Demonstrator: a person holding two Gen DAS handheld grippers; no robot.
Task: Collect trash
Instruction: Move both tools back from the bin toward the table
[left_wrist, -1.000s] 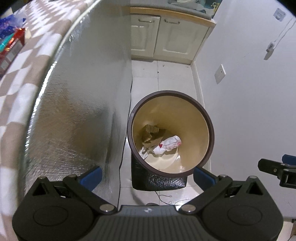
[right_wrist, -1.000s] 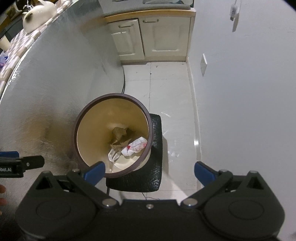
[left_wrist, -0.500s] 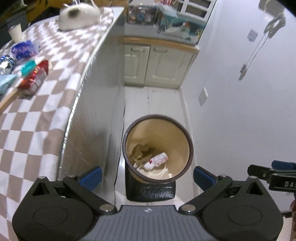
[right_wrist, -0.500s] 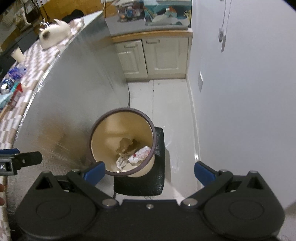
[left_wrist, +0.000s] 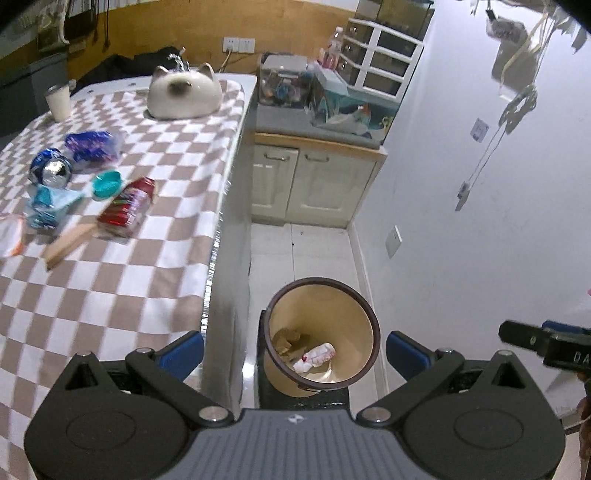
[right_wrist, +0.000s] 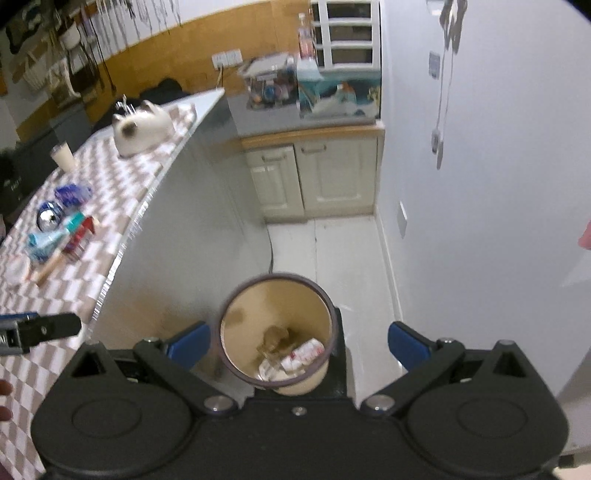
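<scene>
Both grippers are hanging high above the floor, holding nothing: left gripper (left_wrist: 294, 349) jaws spread wide, right gripper (right_wrist: 298, 341) jaws spread wide too. The round cream bin with the dark brown rim (left_wrist: 322, 336) is sitting on the floor beside the table, with a crumpled white-and-red wrapper (left_wrist: 316, 356) and brown scraps in it. More trash is lying on the brown-and-white checkered tablecloth (left_wrist: 110, 280): a red crushed can (left_wrist: 127, 206), a blue shiny can (left_wrist: 50, 170), a purple wrapper (left_wrist: 92, 144) and a teal plastic lid (left_wrist: 106, 184). Next step probably: swinging left toward the red can, the nearest to the table edge; approaching low with fingers straddling its narrow width, closing gently so it is not rolling off.
</scene>
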